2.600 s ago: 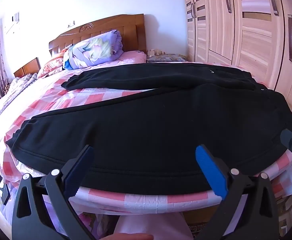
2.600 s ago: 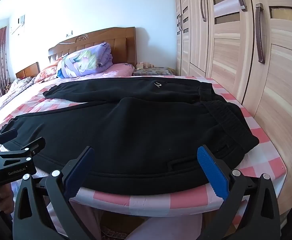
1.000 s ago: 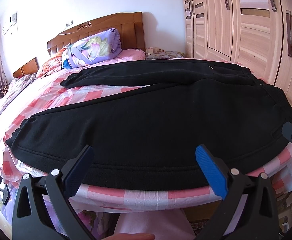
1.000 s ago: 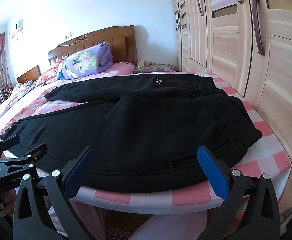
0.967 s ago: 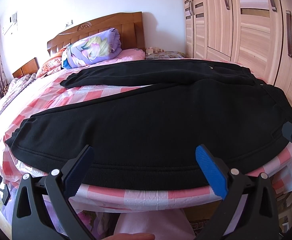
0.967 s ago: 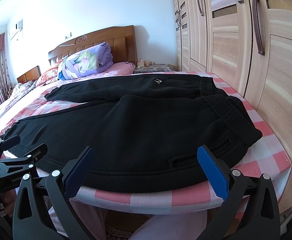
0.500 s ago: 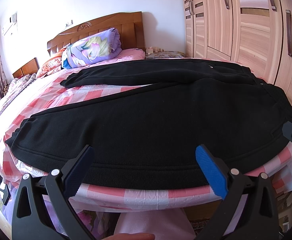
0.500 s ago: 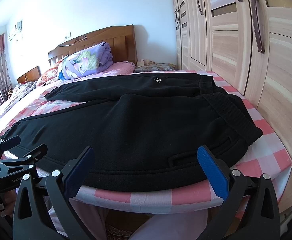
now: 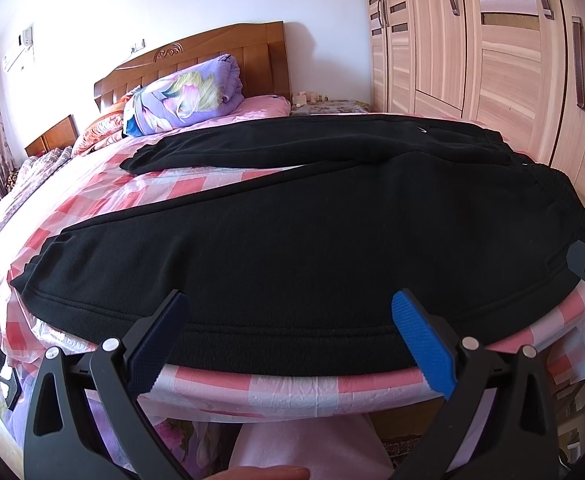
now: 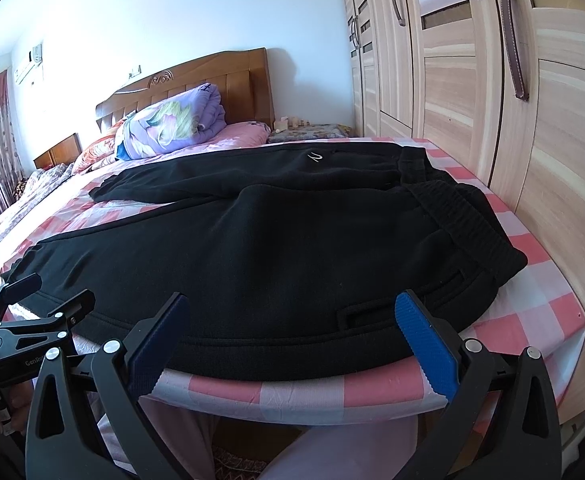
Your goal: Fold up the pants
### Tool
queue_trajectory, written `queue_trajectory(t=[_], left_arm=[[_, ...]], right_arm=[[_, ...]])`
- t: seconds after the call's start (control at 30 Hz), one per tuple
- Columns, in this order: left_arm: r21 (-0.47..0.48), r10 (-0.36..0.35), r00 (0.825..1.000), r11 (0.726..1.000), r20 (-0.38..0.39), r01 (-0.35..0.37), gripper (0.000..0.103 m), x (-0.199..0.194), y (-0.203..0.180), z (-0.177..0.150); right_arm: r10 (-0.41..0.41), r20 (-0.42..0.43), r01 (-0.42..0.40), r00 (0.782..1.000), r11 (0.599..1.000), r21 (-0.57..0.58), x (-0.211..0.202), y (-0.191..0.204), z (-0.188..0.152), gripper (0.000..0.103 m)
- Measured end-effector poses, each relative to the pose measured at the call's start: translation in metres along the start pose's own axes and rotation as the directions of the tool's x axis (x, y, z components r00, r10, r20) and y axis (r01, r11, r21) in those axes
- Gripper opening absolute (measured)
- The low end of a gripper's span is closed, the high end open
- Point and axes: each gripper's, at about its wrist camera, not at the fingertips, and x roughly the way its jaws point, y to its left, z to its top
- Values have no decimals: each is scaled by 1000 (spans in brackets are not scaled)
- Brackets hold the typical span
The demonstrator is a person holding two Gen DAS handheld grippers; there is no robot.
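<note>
Both grippers hover at the near edge of the bed, side by side, each spread wide and holding nothing. Just ahead of the left gripper (image 9: 288, 344) lie the black sweatpants (image 9: 312, 240), spread flat across the pink checked bedsheet (image 9: 104, 196); its blue pads (image 9: 422, 344) sit just short of the near leg's lower seam, apart from the cloth. Far to its left the leg ends in a cuff, and to its right the right gripper's tip pokes into view. Ahead of the right gripper (image 10: 290, 344) the same pants' pocket opening lies close by, with the ribbed waistband (image 10: 464, 220) further forward and to the right. A small white logo (image 10: 314, 157) shows on the far leg, which runs well ahead toward a folded floral quilt (image 10: 168, 124) and the wooden headboard (image 10: 196, 68). A wardrobe (image 10: 472, 80) stands along the right. Below the pads, pale fabric, probably the person's trouser leg (image 9: 312, 440), fills the gap.
</note>
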Motion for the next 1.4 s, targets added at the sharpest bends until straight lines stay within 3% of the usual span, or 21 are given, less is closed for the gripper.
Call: queue_trajectory(t=[0.67,0.77,0.87,0.97,1.1,1.2,1.3,1.4], left_arm=[[29,-39,999,999,-3,39,102,-2,-3,-2],[52,31,999,998,-12,-30,102,-1,-4,-1],[70,110,993,991,35,-112,102,-5,4,0],[80,138,990,987,27,-140,102,-4,16,5],[63,74,994,996,-82,-69,102,14,41,12],[55,14,994,998,-105,-8,101,25,55,26],[85,25,999,996,-35,-22,101,33,60,54],[93,-64,996,994,60,58,101,39,61,92]], right_arm=[[11,-4,-11,1000,1000,11,-1,-2,0,99],[44,11,-45,999,998,33,-3,-7,1,99],[68,41,-72,997,994,81,-9,-18,4,99],[57,50,-61,997,994,91,-9,-30,10,99],[90,43,-95,995,987,132,0,-52,31,99],[82,36,-86,996,991,104,12,-62,60,99],[124,52,-127,991,990,54,31,-71,97,99],[219,75,-220,973,976,-7,57,-76,140,99]])
